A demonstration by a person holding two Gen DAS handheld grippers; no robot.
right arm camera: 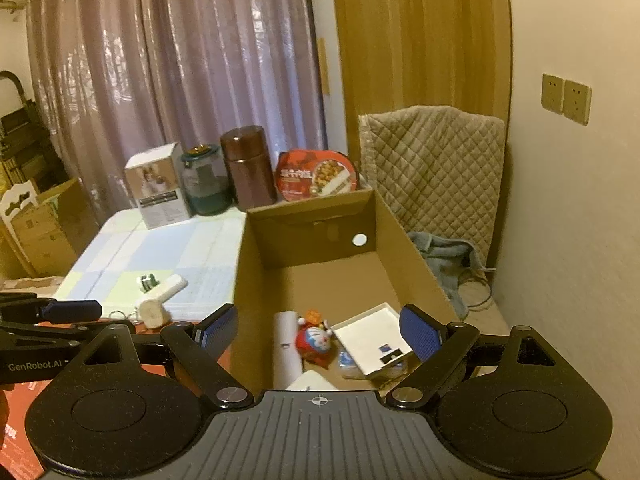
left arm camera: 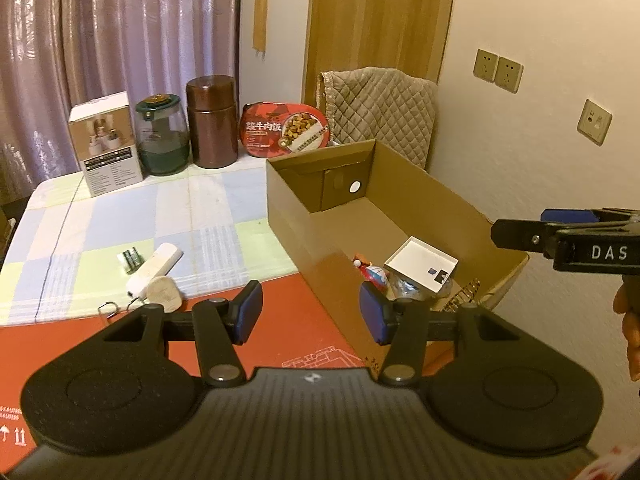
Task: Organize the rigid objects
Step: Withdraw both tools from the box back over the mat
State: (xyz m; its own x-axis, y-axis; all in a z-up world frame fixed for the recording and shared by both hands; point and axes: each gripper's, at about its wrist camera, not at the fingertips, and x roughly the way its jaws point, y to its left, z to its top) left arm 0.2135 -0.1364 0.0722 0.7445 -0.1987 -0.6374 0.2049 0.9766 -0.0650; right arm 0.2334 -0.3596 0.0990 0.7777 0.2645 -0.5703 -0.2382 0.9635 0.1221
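An open cardboard box (left arm camera: 320,216) stands on the right of the table. It holds a white tray (left arm camera: 420,264), a red and blue toy figure (left arm camera: 376,274) and a white roll (right arm camera: 286,348). Left of the box lie a white stick-shaped device (left arm camera: 156,268), a beige block (left arm camera: 162,294), batteries (left arm camera: 130,260) and metal clips (left arm camera: 108,308). My left gripper (left arm camera: 312,312) hangs open and empty over the red mat by the box's near left corner. My right gripper (right arm camera: 320,330) is open wide above the box's near end, holding nothing.
Along the table's far edge stand a white product box (left arm camera: 106,144), a glass jar (left arm camera: 162,136), a brown canister (left arm camera: 212,120) and a red food bowl (left arm camera: 286,128). A chair with a quilted cover (left arm camera: 380,108) sits behind the box, and a wall lies to the right.
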